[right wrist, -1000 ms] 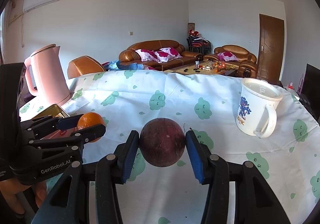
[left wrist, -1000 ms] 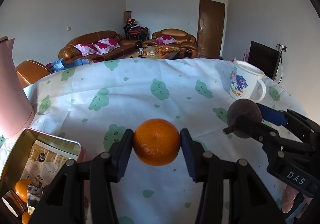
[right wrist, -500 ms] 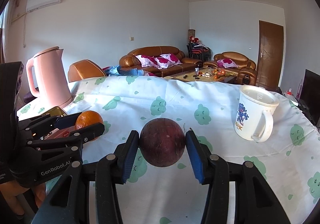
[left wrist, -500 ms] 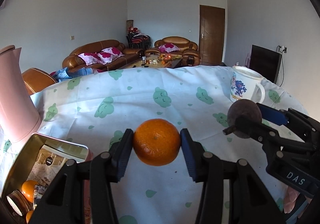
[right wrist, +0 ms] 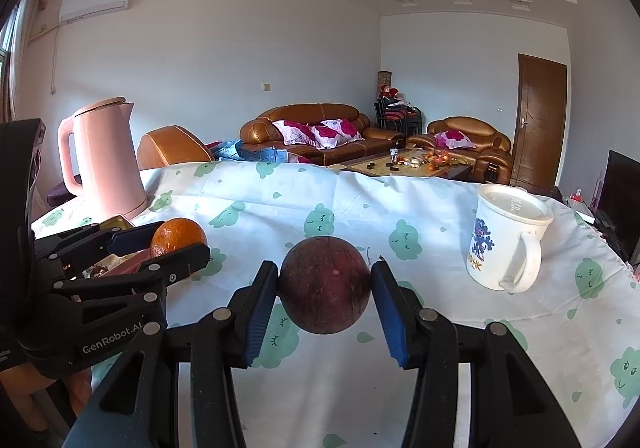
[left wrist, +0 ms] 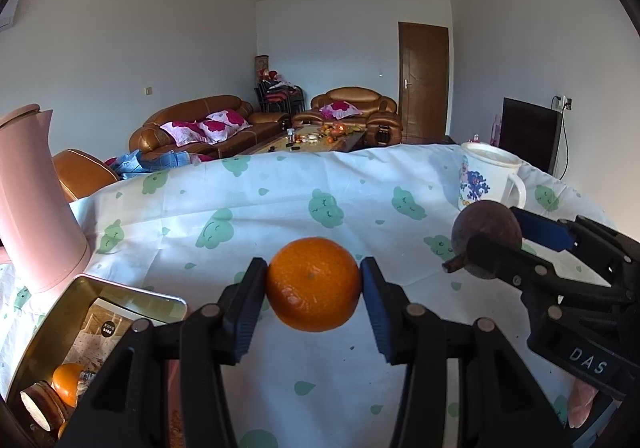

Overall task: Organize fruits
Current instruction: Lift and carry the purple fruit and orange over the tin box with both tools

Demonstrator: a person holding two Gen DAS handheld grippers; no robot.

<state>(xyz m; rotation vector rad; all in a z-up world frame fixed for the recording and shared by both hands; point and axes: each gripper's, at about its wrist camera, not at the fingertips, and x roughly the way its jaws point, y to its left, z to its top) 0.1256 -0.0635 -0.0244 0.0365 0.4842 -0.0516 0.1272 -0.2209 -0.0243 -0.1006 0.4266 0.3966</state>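
Observation:
My left gripper point(left wrist: 314, 290) is shut on an orange point(left wrist: 313, 284), held above the table with the cloth of green clouds. In the right wrist view that same gripper point(right wrist: 182, 238) and orange point(right wrist: 178, 236) show at the left. My right gripper point(right wrist: 325, 288) is shut on a dark purple round fruit point(right wrist: 325, 285); from the left wrist view it point(left wrist: 486, 244) appears at the right, clamped on the fruit point(left wrist: 486, 236). A gold tin point(left wrist: 44, 332) at lower left holds another orange point(left wrist: 68, 382) and a sliced brown piece.
A pink kettle point(right wrist: 102, 163) stands at the table's left, behind the tin. A white mug point(right wrist: 506, 238) with a blue print stands at the right. Beyond the table's far edge are brown sofas, a coffee table and a door.
Both views have tilted upward a little, so more ceiling shows and the table sits lower in frame. Both grips are unchanged.

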